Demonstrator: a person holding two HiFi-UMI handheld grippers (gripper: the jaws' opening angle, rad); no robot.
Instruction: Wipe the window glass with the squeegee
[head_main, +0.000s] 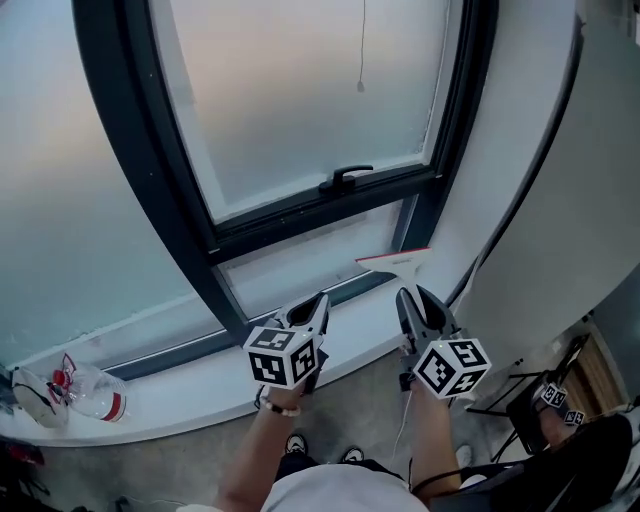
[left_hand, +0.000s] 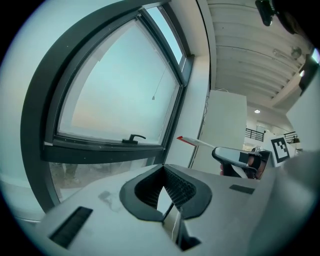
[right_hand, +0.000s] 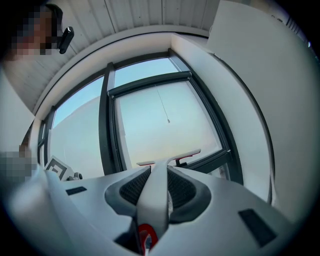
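The window glass (head_main: 300, 90) is frosted and pale, set in a dark frame with a black handle (head_main: 345, 178) on its lower rail. A white squeegee (head_main: 393, 260) with a red edge points at the lower right corner of the frame; its blade (right_hand: 170, 156) lies level just below the glass (right_hand: 160, 125). My right gripper (head_main: 415, 298) is shut on the squeegee's white handle (right_hand: 155, 195). My left gripper (head_main: 318, 304) hangs beside it over the sill, shut with nothing in it (left_hand: 167, 192). From the left gripper view the squeegee (left_hand: 197, 142) sticks out of the right gripper (left_hand: 235, 156).
A white sill (head_main: 200, 385) runs below the window, with a plastic bottle (head_main: 95, 392) and a crumpled white bag (head_main: 35, 395) at its left end. A thin pull cord (head_main: 361, 85) hangs before the glass. A white wall (head_main: 560, 200) stands right; a dark chair (head_main: 560, 410) behind.
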